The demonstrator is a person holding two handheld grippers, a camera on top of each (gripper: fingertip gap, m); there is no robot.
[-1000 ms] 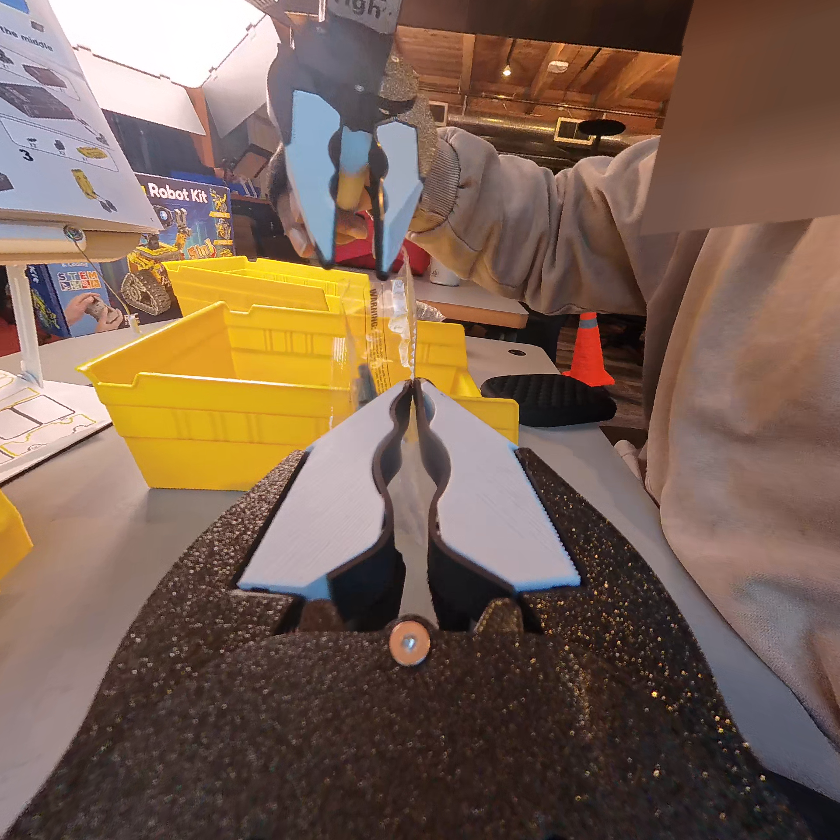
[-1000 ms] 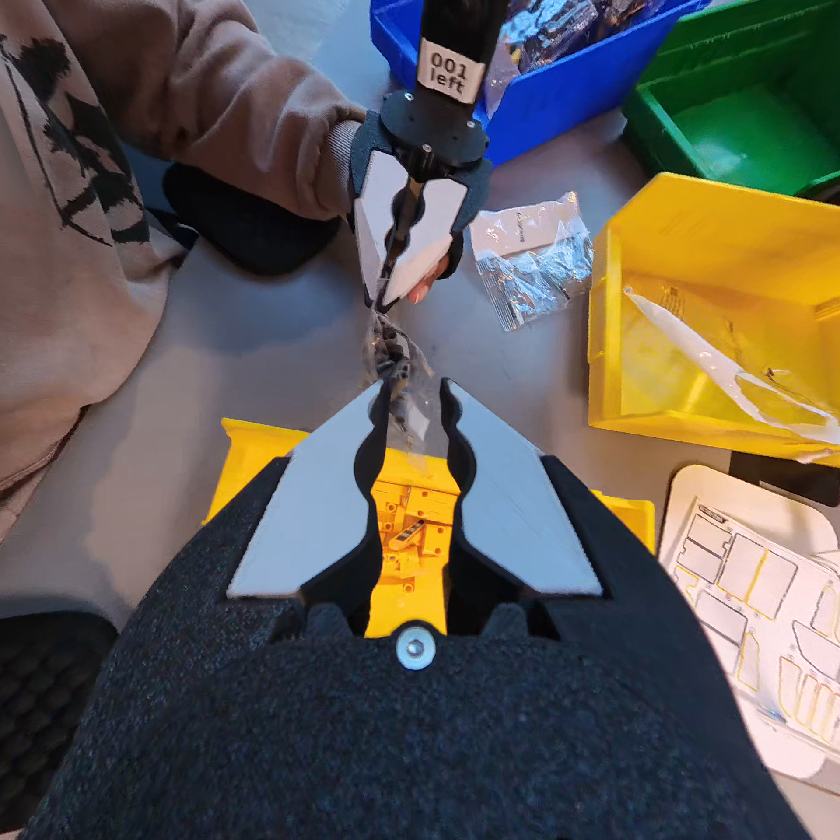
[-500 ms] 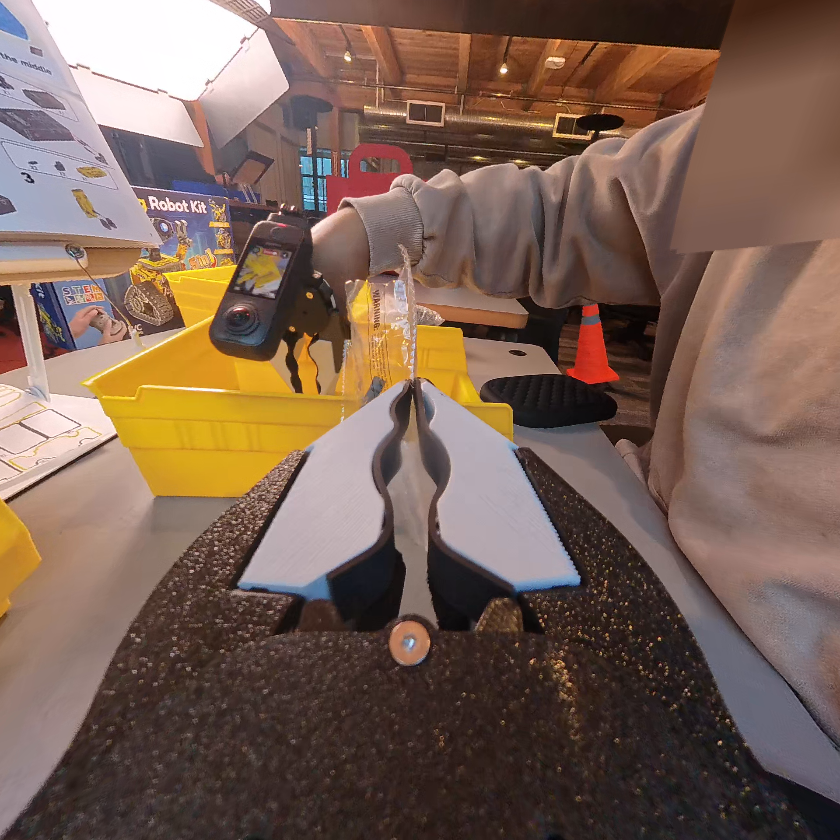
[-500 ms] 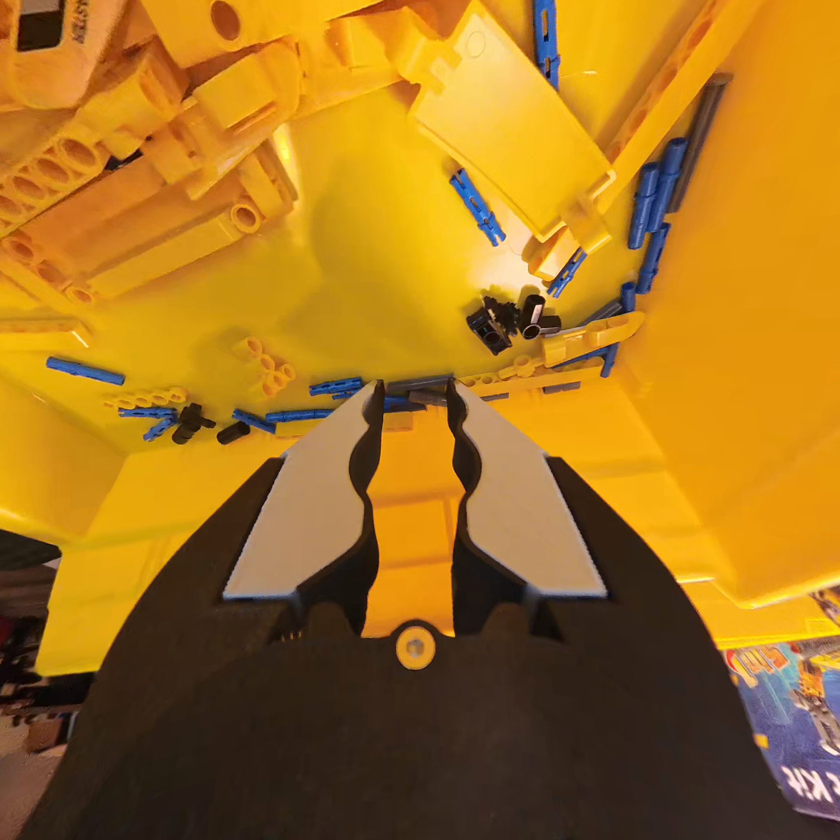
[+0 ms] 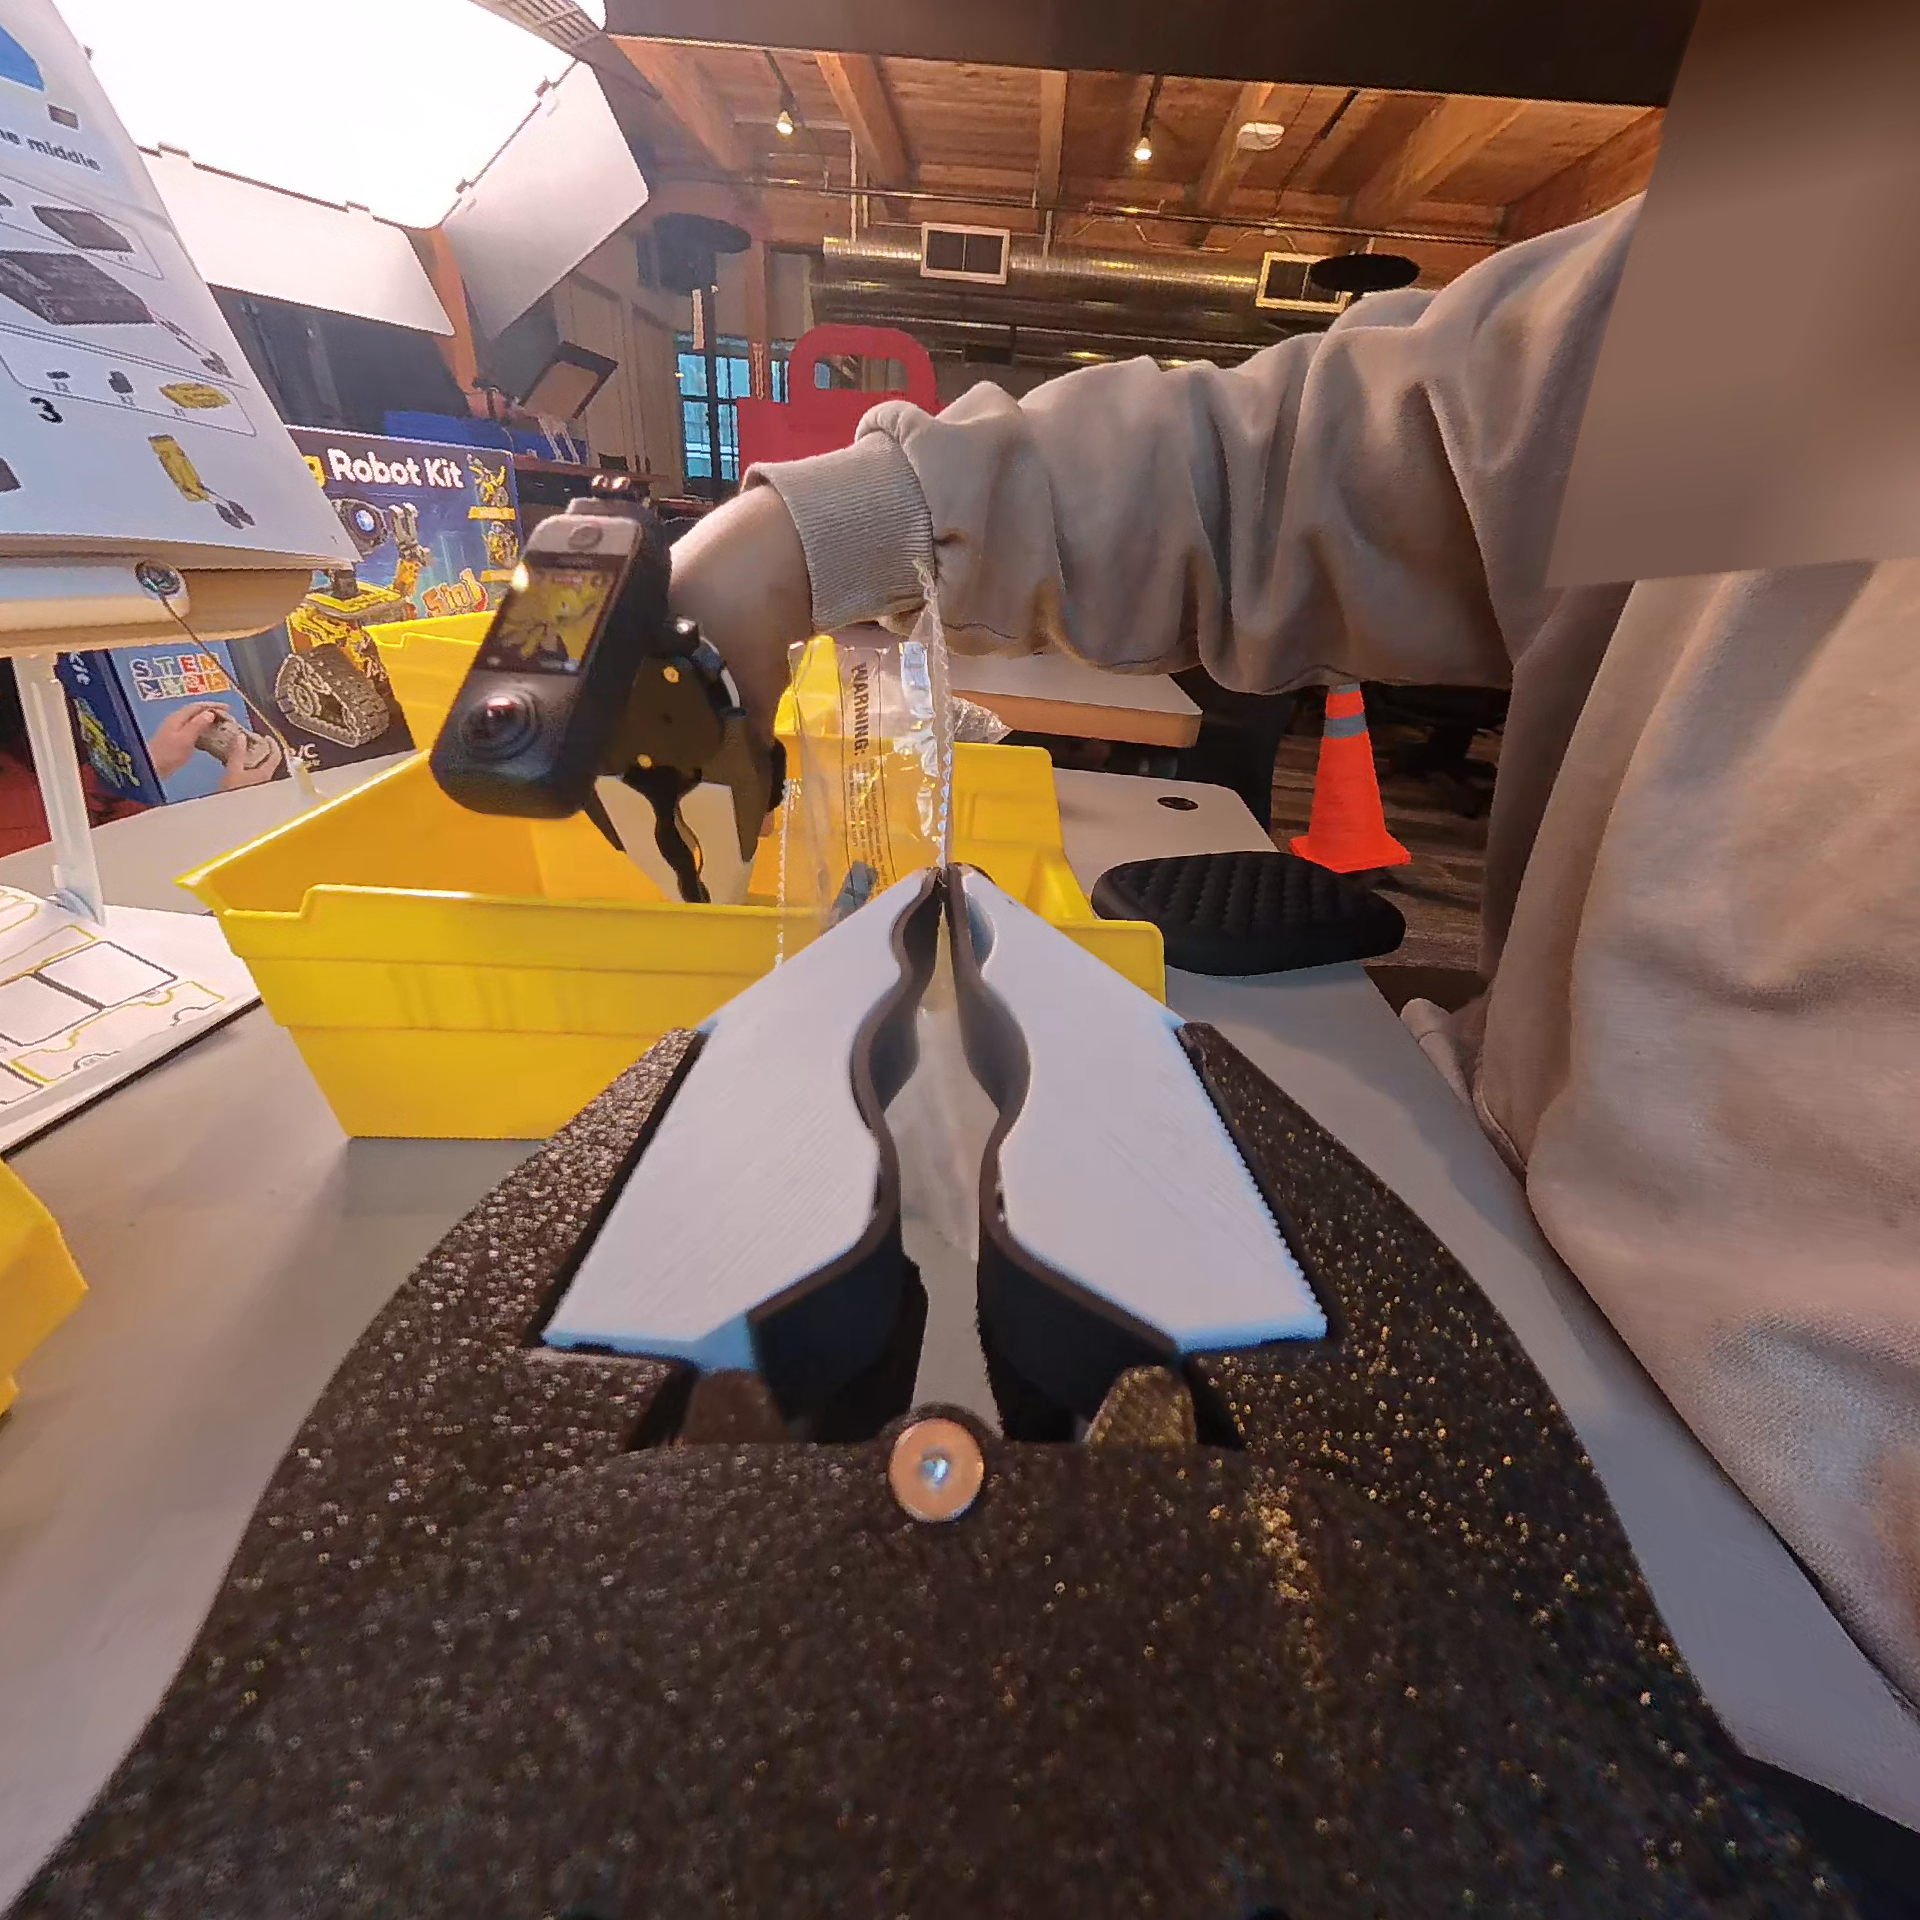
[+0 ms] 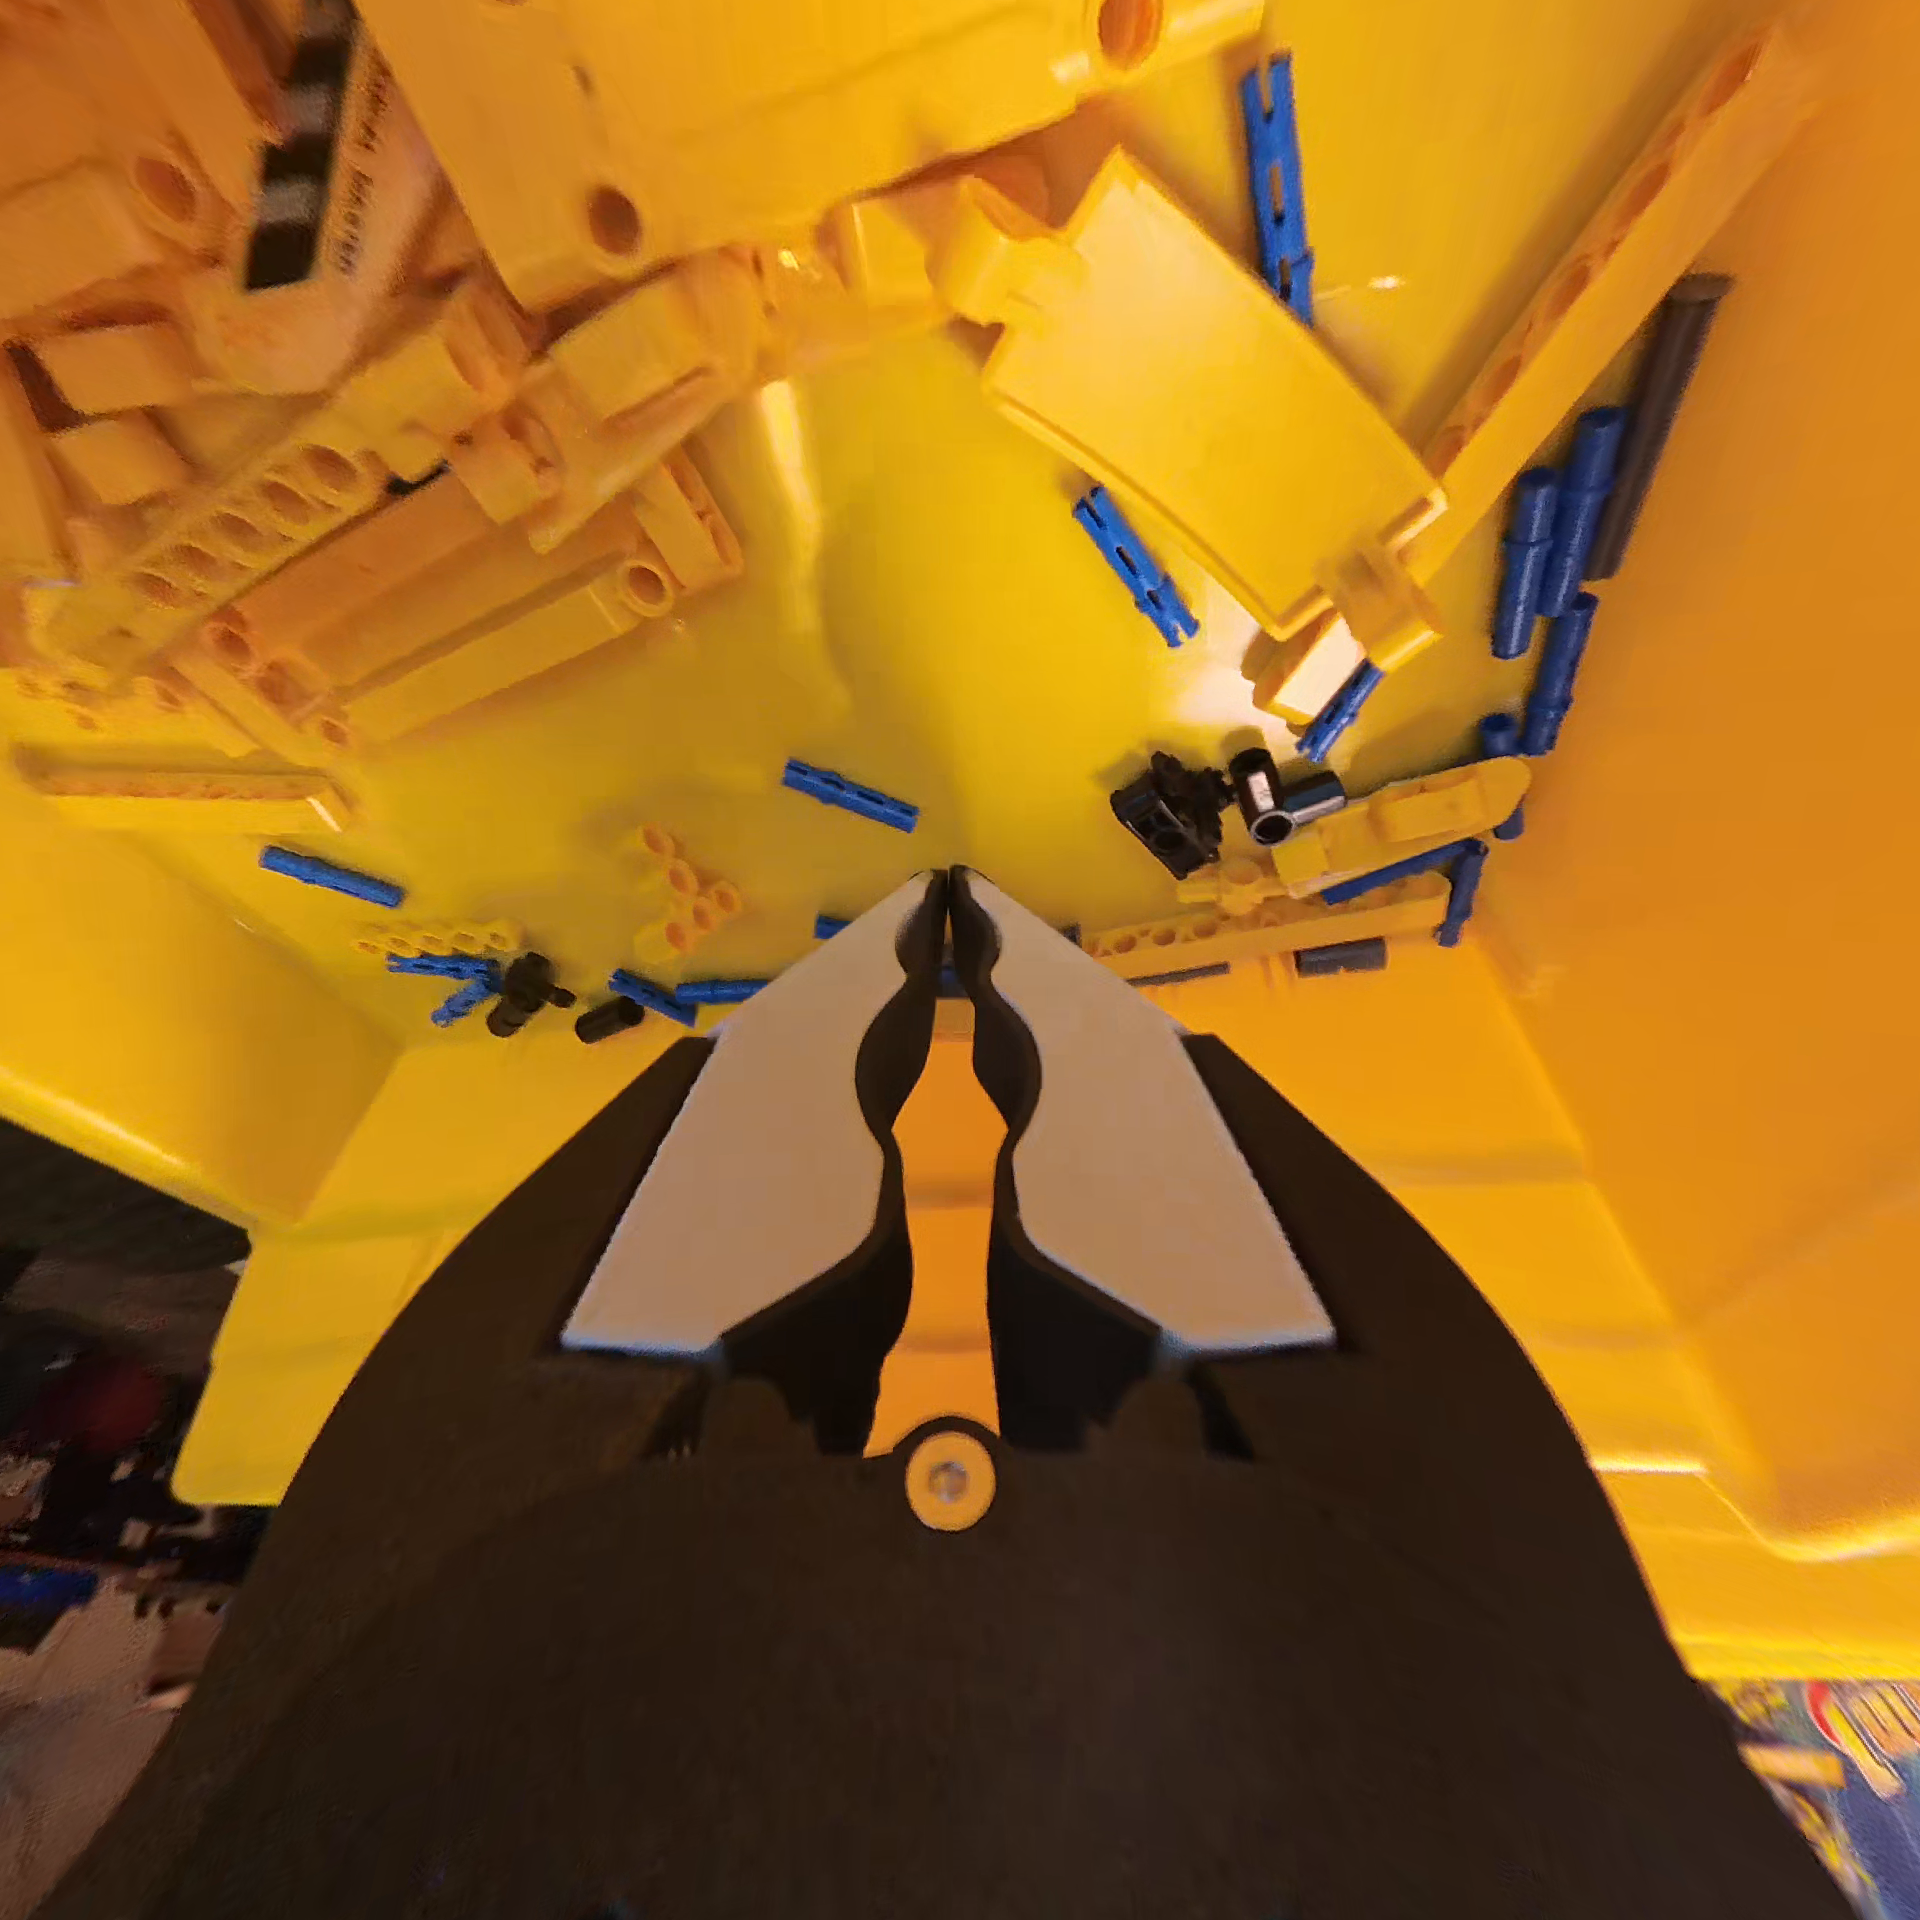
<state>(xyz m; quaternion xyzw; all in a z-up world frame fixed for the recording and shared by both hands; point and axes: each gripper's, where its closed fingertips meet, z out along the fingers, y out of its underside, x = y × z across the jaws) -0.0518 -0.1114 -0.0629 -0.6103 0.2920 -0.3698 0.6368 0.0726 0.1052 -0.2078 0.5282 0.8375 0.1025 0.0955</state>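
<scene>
The left gripper (image 5: 943,878) has its jaws pressed together on the lower edge of a clear plastic bag (image 5: 878,764), which stands upright from the tips, thin, crinkled and printed, just in front of the yellow bin (image 5: 499,977); the right gripper (image 6: 950,875) reaches down into that bin, its pale, wavy-edged fingers (image 6: 800,1122) met at the tips with nothing visible between them, poised over the glossy floor among loose building pieces; a short blue pin (image 6: 850,795) lies just ahead of the tips, black connectors (image 6: 1179,816) off to the right near the wall, and chunky yellow beams (image 6: 447,582) heap in the far left; bare floor is left in the middle, while the right wall rises close; in the left wrist view the right gripper's black camera (image 5: 540,696) tilts over the bin rim, held under a beige ribbed sleeve (image 5: 1143,540); grey tabletop (image 5: 208,1247) lies open to the left of the bin, a black textured pad (image 5: 1247,914) to its right; half a second ago the right gripper's jaws stood apart over the same floor, and a second ago they hung above the bag outside the bin; the left gripper's clamp is unchanged.
</scene>
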